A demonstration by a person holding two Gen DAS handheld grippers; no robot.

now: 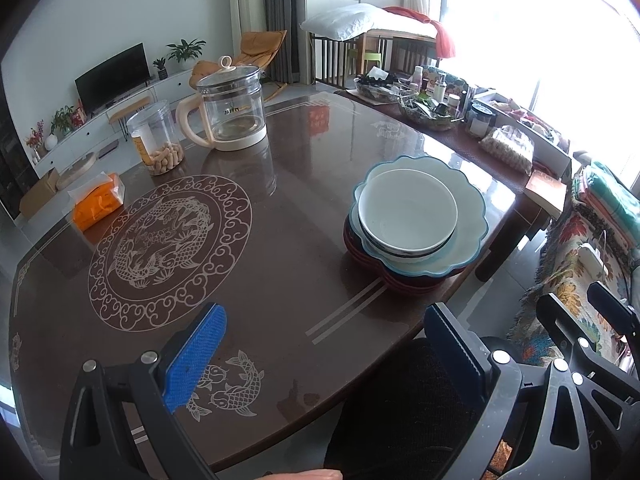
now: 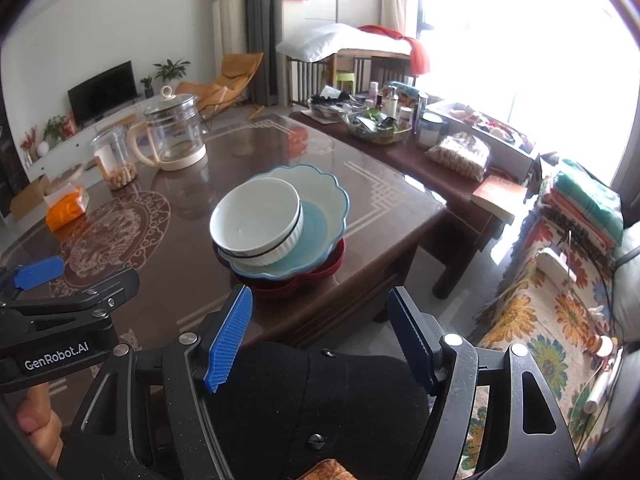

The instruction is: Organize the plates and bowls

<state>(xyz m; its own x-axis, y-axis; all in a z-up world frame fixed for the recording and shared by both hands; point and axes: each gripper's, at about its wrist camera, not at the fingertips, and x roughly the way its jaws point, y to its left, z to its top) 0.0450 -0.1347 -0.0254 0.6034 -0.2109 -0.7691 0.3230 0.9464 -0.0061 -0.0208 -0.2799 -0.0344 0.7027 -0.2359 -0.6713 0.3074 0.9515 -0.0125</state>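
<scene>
A white ribbed bowl (image 2: 256,224) sits in a scalloped light-blue plate (image 2: 316,196), itself on stacked dark-red plates (image 2: 320,276), near the brown surface's (image 2: 380,208) near-right corner. The right hand-held gripper (image 2: 320,336) hangs with jaws wide apart and empty; the stack lies at its 11 o'clock, well apart. The left hand-held gripper (image 1: 324,356) is also open and empty, the stack (image 1: 408,216) at its 1 o'clock. A glass kettle (image 1: 232,108) stands at the surface's far side.
</scene>
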